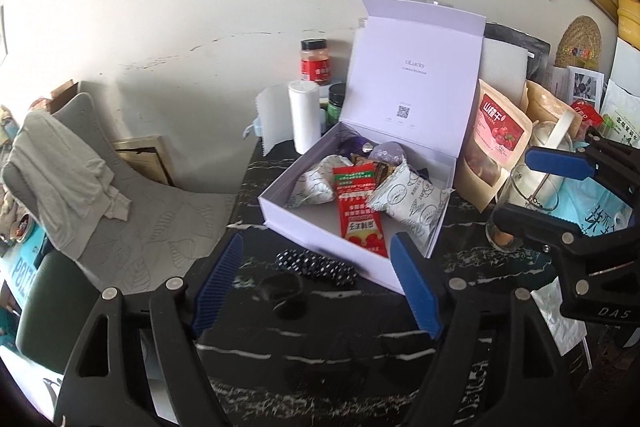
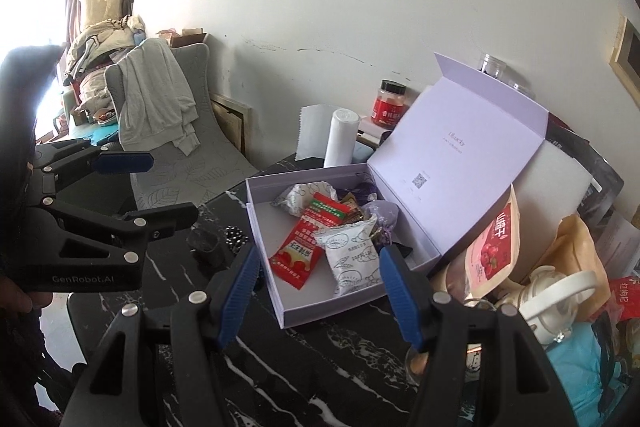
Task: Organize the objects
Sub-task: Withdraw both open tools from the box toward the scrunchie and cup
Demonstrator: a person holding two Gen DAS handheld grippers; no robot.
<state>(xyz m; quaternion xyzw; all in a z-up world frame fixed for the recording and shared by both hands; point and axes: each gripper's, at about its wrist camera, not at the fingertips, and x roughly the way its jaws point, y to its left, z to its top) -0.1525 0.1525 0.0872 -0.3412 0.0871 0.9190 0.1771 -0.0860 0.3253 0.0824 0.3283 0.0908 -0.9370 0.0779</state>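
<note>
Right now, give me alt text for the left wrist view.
An open lilac box sits on a black marble table, holding a red sachet and white patterned packets. The left hand-held gripper hangs open and empty before it, above a polka-dot item.

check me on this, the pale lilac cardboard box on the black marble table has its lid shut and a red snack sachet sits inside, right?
Not quite: the pale lilac cardboard box on the black marble table has its lid standing open, not shut. The red snack sachet does sit inside, between white printed packets. Both wrist views show it; the left wrist view is clearest.
</note>
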